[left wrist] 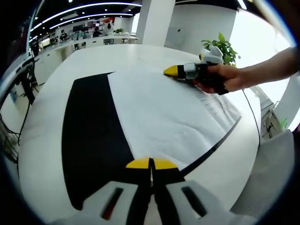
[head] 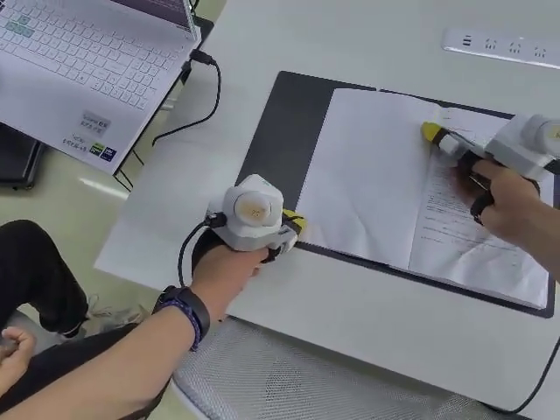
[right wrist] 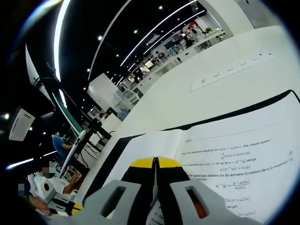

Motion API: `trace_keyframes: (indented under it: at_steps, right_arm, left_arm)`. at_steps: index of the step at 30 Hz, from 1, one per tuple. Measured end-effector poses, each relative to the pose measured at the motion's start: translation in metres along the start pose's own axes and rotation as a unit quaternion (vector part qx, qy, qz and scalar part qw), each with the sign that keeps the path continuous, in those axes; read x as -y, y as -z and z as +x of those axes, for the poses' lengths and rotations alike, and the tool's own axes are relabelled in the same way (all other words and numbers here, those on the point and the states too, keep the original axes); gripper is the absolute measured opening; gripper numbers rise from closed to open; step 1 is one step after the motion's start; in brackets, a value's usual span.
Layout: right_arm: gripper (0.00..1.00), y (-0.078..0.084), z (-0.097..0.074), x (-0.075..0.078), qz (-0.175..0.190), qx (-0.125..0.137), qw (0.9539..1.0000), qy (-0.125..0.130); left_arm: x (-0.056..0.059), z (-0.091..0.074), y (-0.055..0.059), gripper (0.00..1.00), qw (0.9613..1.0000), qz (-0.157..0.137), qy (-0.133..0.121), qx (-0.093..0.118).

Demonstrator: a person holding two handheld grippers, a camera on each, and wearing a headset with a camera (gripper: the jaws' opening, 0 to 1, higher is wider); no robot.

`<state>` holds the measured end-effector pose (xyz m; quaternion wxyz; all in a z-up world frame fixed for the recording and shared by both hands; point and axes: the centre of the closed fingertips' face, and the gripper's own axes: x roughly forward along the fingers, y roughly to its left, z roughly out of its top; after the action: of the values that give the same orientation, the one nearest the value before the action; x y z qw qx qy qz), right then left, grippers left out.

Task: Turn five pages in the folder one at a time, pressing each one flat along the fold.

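Folder [head: 280, 131] open; left gripper [left wrist: 151, 164] jaws together at near edge, right gripper [right wrist: 155, 162] together on printed page [head: 446, 236].

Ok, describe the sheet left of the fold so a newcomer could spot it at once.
On the white table, find the open black folder beside the laptop. The sheet covers most of its left half. Unlike the printed page to its right, near the right gripper, its face is blank white.
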<state>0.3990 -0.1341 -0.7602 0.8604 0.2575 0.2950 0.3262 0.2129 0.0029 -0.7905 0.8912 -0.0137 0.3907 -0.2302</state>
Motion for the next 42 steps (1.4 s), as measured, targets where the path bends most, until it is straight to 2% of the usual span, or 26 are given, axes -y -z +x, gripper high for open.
trace_keyframes:
  at_steps: [2, 6, 10, 20, 25, 30, 33, 42]
  right_arm:
    - [0.0, 0.004, -0.005, -0.006, -0.002, -0.004, 1.0, -0.003]
    - [0.0, 0.01, -0.005, 0.004, -0.004, -0.012, 0.9999, -0.01]
    - [0.0, 0.016, -0.012, -0.007, -0.005, -0.017, 0.9997, -0.015]
    - [0.0, 0.036, -0.029, -0.02, -0.004, -0.036, 0.9989, -0.032]
    - [0.0, 0.044, -0.038, -0.026, -0.003, -0.041, 0.9985, -0.037]
    - [0.0, 0.05, -0.045, -0.031, -0.001, -0.044, 0.9982, -0.04]
    - [0.0, 0.06, -0.051, -0.038, -0.002, -0.059, 0.9971, -0.048]
    - [0.0, 0.08, -0.065, -0.049, -0.002, -0.069, 0.9962, -0.054]
  left_arm:
    - [0.0, 0.0, 0.0, 0.0, 1.0, 0.002, -0.002, 0.0]
    - [0.0, 0.0, -0.001, 0.0, 1.0, 0.002, -0.002, 0.0]
    - [0.001, 0.0, 0.0, 0.0, 0.9998, 0.019, -0.001, -0.002]
    - [0.0, 0.002, 0.0, 0.0, 1.0, 0.008, -0.002, -0.002]
    - [0.001, 0.002, 0.0, 0.0, 0.9998, 0.02, -0.002, -0.006]
    - [0.0, 0.001, 0.001, 0.0, 0.9998, 0.017, 0.0, -0.007]
    - [0.0, 0.001, 0.001, 0.0, 0.9999, 0.01, 0.002, -0.006]
    - [-0.001, 0.002, 0.001, 0.0, 1.0, -0.003, 0.002, -0.007]
